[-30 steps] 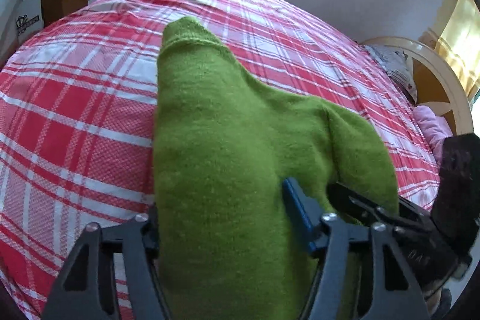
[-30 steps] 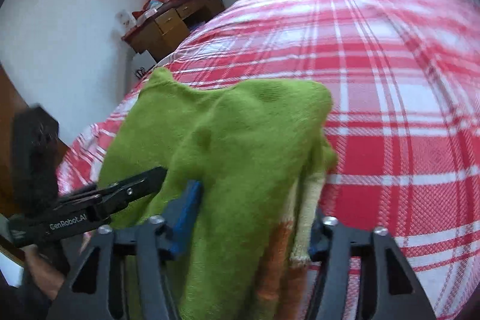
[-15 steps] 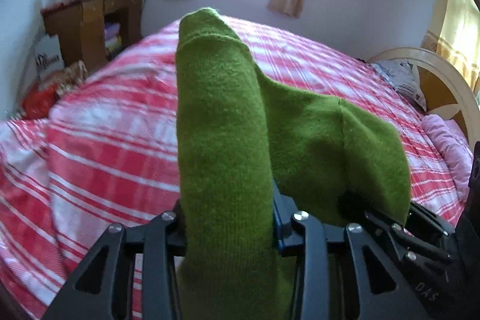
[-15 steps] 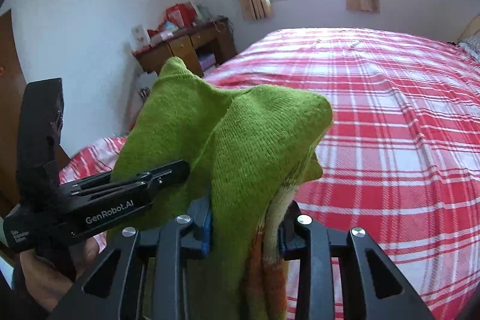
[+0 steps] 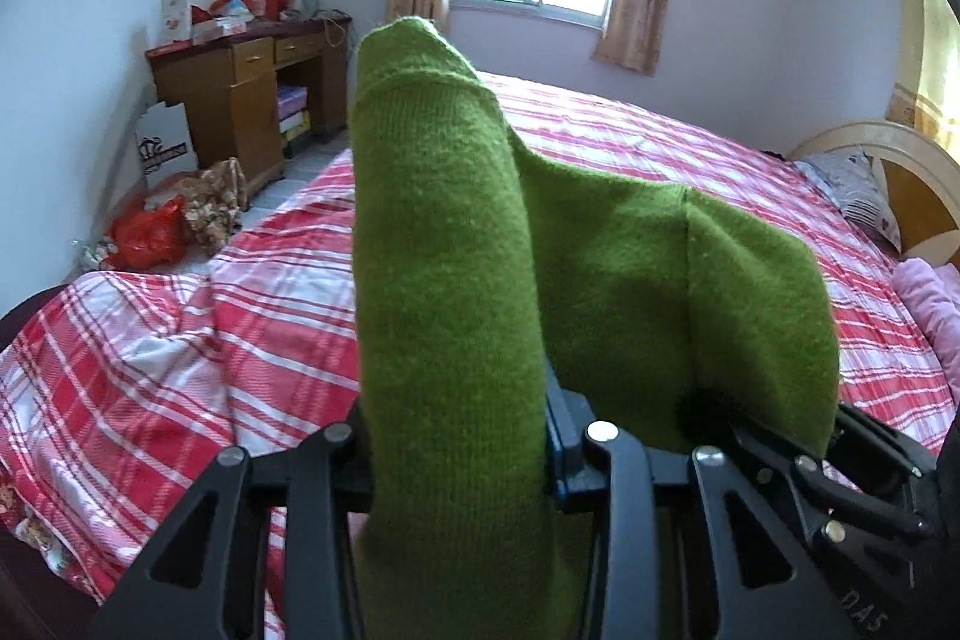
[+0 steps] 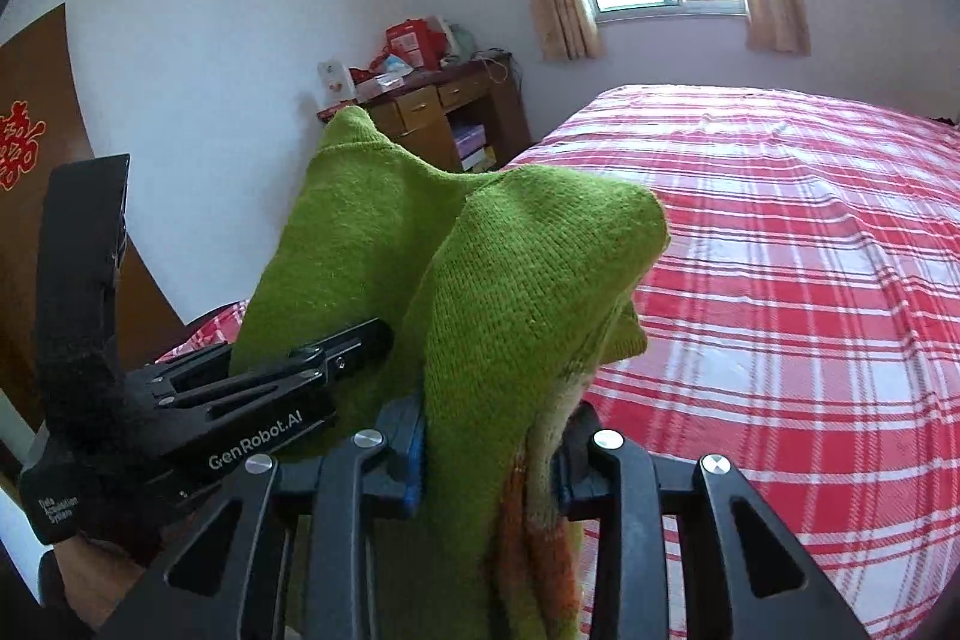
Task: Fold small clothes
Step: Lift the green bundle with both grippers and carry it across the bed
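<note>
A green knitted garment [image 5: 450, 280] hangs off the red-and-white plaid bed [image 5: 270, 310], held between both grippers. My left gripper [image 5: 456, 448] is shut on one bunched end, which stands up between its fingers. My right gripper [image 6: 492, 448] is shut on the other end, where orange and cream stripes [image 6: 534, 538] show below the green knit [image 6: 528, 292]. The cloth spans the two grippers, which sit close side by side. The left gripper [image 6: 348, 346] appears in the right wrist view with the cloth draped over its tips. The pads are hidden by the cloth.
The plaid bed [image 6: 810, 280] spreads ahead and below. A wooden desk [image 5: 252, 100] with clutter stands by the far wall. Bags [image 5: 156, 238] lie on the floor beside it. A headboard [image 5: 900, 160], pillow [image 5: 858, 196] and pink cloth [image 5: 930, 292] are at right.
Both grippers have closed onto the green garment and risen with it, lifting it off the bed. Both views now tilt up and show the window and walls.
</note>
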A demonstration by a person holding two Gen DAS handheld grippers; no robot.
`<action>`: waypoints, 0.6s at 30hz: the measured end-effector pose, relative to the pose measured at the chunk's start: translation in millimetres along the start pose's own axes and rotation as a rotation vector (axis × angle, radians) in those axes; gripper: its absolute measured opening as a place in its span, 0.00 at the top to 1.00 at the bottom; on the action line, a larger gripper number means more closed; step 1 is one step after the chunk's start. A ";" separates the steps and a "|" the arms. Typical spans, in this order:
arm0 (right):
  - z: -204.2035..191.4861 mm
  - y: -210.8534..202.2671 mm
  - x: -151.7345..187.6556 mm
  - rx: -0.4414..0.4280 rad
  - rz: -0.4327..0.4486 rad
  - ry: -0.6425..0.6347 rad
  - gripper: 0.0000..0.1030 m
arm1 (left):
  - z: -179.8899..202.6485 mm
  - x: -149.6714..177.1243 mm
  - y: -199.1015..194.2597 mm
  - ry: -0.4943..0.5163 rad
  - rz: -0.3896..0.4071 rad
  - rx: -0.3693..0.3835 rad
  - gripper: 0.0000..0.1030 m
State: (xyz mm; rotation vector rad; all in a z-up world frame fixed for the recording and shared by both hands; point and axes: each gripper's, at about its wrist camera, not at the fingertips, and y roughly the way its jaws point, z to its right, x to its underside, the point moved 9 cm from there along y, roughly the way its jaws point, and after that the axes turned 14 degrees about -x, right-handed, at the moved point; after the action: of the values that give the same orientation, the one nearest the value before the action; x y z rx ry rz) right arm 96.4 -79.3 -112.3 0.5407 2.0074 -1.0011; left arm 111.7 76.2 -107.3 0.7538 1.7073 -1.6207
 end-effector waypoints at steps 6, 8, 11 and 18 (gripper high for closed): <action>-15.2 16.1 -8.3 -0.020 -0.008 -0.032 0.68 | -22.5 -6.2 3.9 -0.036 0.005 -0.016 0.63; -21.4 22.1 -11.1 -0.028 -0.010 -0.042 0.68 | -27.9 -8.8 4.9 -0.039 0.011 -0.028 0.63; -28.5 32.0 -14.5 -0.042 -0.016 -0.050 0.68 | -38.0 -12.5 7.8 -0.044 0.022 -0.049 0.63; -44.8 54.7 -24.5 -0.065 -0.028 -0.080 0.69 | -59.8 -19.6 22.8 -0.079 0.015 -0.065 0.63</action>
State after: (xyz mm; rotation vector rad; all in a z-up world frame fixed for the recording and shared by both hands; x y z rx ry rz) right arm 125.6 -11.3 -101.4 0.4321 1.9737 -0.9563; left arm 137.4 138.0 -105.0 0.6610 1.6858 -1.5562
